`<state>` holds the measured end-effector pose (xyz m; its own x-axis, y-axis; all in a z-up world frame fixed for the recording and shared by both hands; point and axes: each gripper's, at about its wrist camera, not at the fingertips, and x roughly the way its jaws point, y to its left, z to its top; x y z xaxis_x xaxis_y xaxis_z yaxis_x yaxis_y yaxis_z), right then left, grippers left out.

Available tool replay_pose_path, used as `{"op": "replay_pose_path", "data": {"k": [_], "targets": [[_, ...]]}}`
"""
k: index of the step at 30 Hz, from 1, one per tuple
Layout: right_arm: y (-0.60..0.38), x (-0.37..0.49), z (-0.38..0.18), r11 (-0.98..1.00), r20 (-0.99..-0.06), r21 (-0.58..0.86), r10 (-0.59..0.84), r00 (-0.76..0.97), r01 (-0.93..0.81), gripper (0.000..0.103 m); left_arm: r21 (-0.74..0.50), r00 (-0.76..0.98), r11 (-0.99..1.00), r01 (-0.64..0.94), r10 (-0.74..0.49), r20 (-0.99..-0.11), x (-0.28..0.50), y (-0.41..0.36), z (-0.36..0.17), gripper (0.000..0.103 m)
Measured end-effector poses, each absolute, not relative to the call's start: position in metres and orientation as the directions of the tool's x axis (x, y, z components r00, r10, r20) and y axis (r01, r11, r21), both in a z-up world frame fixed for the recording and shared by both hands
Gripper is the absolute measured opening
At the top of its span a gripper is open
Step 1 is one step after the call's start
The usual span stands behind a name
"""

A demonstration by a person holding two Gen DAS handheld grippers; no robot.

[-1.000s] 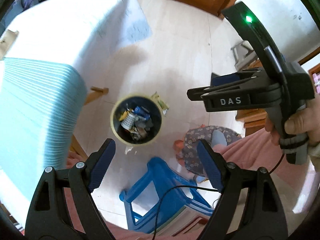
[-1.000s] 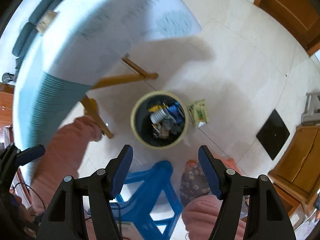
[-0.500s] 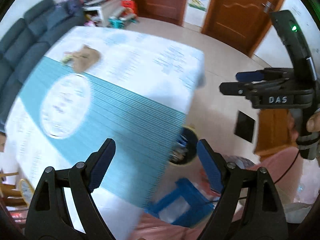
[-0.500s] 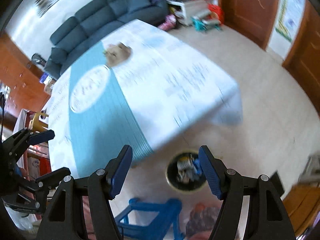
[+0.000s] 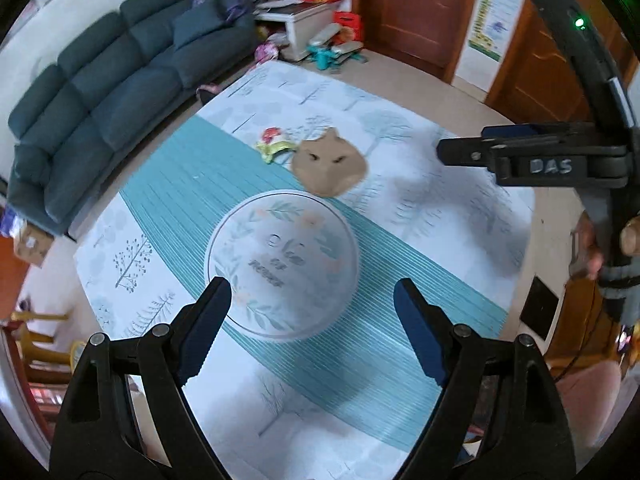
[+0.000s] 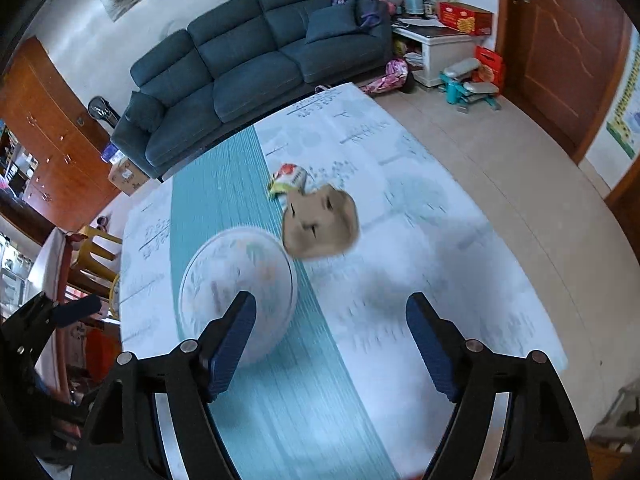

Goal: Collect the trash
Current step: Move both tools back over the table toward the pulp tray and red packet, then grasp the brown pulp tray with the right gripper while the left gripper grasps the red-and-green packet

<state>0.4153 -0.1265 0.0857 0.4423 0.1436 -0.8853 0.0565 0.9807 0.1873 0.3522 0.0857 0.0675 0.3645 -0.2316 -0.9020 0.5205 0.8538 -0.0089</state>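
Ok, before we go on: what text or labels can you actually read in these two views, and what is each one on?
"DAS": raised letters on the right gripper, seen side-on in the left wrist view.
Round mat: ornate lettering in the middle, too blurred to read.
Snack wrapper: print too small to read.
Red box on the white cabinet: print too small.
Wall poster between the doors: too small.

Round plate (image 5: 282,264) before brown paper (image 5: 329,166); open tablecloth (image 5: 432,208) rightward.

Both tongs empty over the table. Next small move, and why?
Probably lower the right tongs, jaws opening and empty, toward the brown crumpled paper ahead of them. It and the snack wrapper are the only trash visible on the table.
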Motion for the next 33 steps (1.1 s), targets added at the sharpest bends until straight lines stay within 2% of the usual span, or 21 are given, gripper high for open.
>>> {"op": "replay_pose_path", "data": {"k": [8,17,19,20,25,33], "targets": [[-0.104,0.517,-0.004,0.97,-0.9,0.231,0.183,0.395,0.079,0.08,-0.001,0.35,0.871,0.491,-0.199,-0.915,0.429,0.095,0.027,0.081],[-0.087,0.562,-0.081,0.988,-0.938,0.136,0.105,0.33,0.073,0.08,0.009,0.336,0.899,0.437,-0.154,-0.929,0.486,0.101,-0.013,0.081],[-0.085,0.564,-0.089,0.993,-0.947,0.106,0.083,0.309,0.058,0.078,0.0,0.332,0.904,0.427,-0.157,-0.93,0.492,0.1,-0.015,0.081],[-0.085,0.565,-0.092,0.994,-0.95,0.099,0.079,0.301,0.052,0.074,-0.008,0.33,0.907,0.421,-0.161,-0.93,0.497,0.098,-0.017,0.081],[-0.101,0.561,-0.092,0.995,-0.946,0.091,0.07,0.316,0.051,0.072,-0.05,0.318,0.919,0.392,-0.186,-0.93,0.517,0.085,-0.026,0.081],[-0.16,0.573,-0.082,0.974,-0.915,0.111,0.023,0.403,0.195,0.072,-0.128,0.293,0.933,0.336,-0.233,-0.927,0.556,0.05,-0.051,0.081]]}}
